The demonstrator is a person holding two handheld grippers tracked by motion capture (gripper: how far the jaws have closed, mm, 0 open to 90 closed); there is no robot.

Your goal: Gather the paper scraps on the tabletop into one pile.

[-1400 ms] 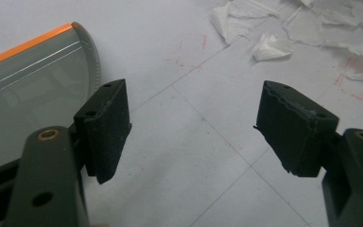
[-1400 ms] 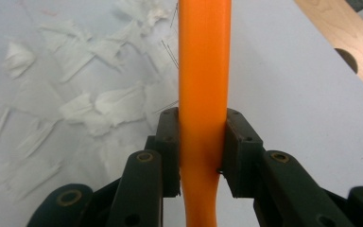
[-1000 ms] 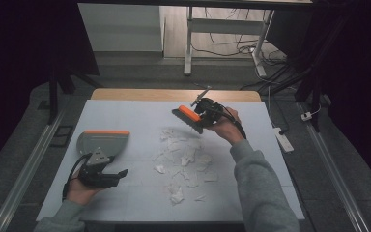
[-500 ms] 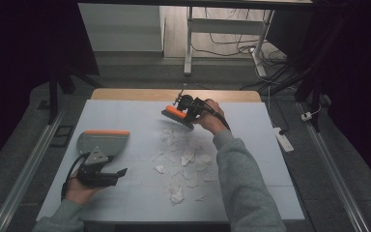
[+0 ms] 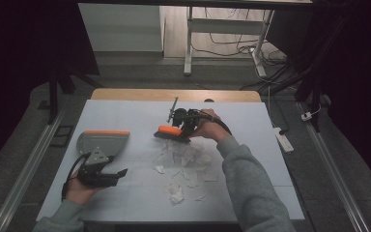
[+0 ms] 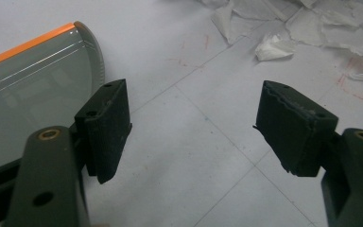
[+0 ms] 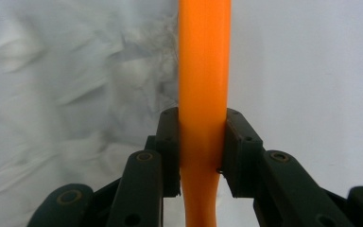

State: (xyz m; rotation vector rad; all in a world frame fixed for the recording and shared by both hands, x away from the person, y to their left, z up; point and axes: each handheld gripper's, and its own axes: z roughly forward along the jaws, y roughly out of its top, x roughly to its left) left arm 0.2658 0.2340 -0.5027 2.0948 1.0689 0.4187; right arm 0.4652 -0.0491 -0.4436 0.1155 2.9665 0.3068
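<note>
The brush (image 5: pixel 169 132) had an orange back and dark bristles, and its orange handle (image 7: pixel 203 94) ran straight up the middle of the right gripper view, smooth and rounded, pinched between two black pads. In the high view it sat low over the white table top, at the far edge of the paper scraps (image 5: pixel 186 166). Those scraps were white, torn and crumpled, strewn loosely across the middle of the table (a few lay apart toward the near edge). The dustpan (image 5: pixel 101 143) lay flat at the left, well apart from the scraps, grey and translucent with an orange strip along its far edge.
</note>
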